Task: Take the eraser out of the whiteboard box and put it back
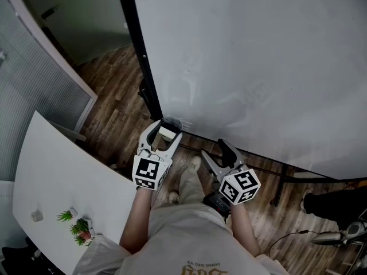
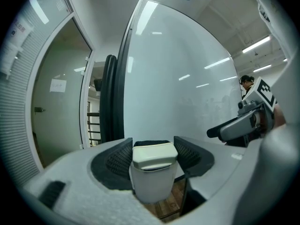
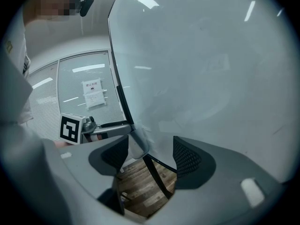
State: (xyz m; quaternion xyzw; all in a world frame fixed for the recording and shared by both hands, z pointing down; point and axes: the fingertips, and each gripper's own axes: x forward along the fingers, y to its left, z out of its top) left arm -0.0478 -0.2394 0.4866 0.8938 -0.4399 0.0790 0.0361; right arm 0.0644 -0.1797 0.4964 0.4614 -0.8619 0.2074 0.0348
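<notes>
In the left gripper view the white eraser (image 2: 153,165) stands upright between the ribbed pads, which press on both its sides. In the head view my left gripper (image 1: 166,129) holds the eraser (image 1: 167,133) just below the clear box (image 1: 172,121) at the whiteboard's (image 1: 258,56) lower left corner. My right gripper (image 1: 217,155) hangs to the right of it, open, with nothing between its jaws. In the right gripper view the open gripper (image 3: 150,156) frames only floor and a stand leg, with the clear box (image 3: 137,143) at the left gripper's tip.
A black post (image 1: 140,56) borders the whiteboard on the left. A white table (image 1: 57,176) with a small plant (image 1: 76,227) stands at lower left. The whiteboard's stand bars (image 1: 269,171) cross the wooden floor, and cables and gear (image 1: 338,234) lie at lower right.
</notes>
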